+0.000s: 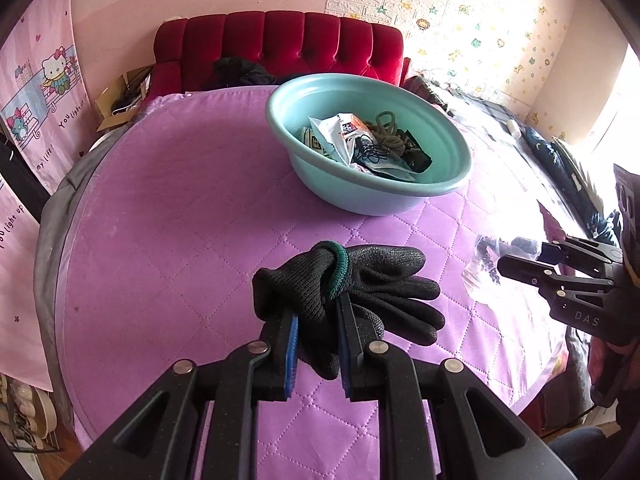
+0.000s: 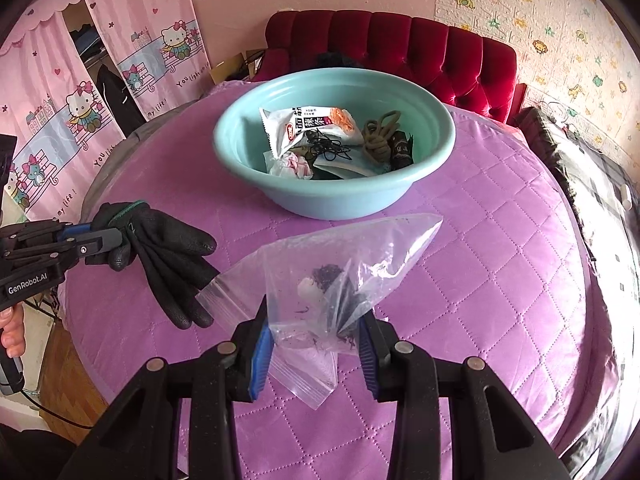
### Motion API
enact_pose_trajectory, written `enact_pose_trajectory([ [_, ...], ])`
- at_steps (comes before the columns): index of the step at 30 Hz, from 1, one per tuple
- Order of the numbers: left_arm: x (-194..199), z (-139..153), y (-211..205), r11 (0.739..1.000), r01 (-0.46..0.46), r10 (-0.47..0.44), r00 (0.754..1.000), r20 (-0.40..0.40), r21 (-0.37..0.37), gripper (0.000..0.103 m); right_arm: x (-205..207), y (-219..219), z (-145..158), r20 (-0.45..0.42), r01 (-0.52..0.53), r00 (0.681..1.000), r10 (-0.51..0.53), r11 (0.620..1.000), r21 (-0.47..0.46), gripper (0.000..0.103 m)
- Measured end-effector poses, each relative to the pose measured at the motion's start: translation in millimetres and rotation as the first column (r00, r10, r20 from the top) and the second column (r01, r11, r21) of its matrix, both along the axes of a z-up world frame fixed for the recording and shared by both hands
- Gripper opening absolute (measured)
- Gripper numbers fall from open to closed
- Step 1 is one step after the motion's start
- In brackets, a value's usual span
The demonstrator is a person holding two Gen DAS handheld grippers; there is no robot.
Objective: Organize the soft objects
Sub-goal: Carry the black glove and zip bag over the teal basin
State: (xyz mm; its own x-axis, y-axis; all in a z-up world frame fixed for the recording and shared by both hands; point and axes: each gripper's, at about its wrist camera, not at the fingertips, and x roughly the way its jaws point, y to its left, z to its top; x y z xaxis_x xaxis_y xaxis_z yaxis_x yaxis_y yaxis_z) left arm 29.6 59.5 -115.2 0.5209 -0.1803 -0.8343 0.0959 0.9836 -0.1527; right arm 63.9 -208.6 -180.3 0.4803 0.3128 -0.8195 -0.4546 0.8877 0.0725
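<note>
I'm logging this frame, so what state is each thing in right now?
Left gripper: shut on gloves.
Gloves: bundled, held above the quilt.
Right gripper: shut on bag.
Bag: crumpled, held up, dark bits inside.
Basin: upright on the quilt, holding wrappers and cords.
Quilt: spread flat.

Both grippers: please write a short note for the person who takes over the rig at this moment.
Left gripper: shut on the black gloves, held above the purple cover.
Right gripper: shut on the clear bag, also held up.
Basin: already holds a snack packet, a cord bundle and other small items.
Left to do: likely put the gloves and bag in the basin.
</note>
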Motion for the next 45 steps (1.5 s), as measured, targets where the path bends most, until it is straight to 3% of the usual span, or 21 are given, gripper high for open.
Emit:
enact_pose_trajectory([
  [11, 2.0, 32.7, -15.7, 0.998, 0.054, -0.053, 0.997, 0.058, -0.012, 0.018, 7.7, -3.8, 31.0, 0.029, -0.014, 0.999, 0.014, 1.0, -0.003, 0.04],
  [23, 36.7, 64.1, -27.6, 0.994, 0.106, -0.105, 0.986, 0.131, 0.0, 0.018, 45.2, -13.8, 75.2, 0.056, 0.047, 0.997, -0.049, 0.998, 0.034, 0.04],
  [45, 136.1, 60.6, -30.2, 0.991, 0.131, -0.131, 0.982, 0.139, 0.008, 0.018, 151.1, 2.4, 97.7, 0.061, 0.087, 0.994, -0.091, 0.994, 0.063, 0.04],
])
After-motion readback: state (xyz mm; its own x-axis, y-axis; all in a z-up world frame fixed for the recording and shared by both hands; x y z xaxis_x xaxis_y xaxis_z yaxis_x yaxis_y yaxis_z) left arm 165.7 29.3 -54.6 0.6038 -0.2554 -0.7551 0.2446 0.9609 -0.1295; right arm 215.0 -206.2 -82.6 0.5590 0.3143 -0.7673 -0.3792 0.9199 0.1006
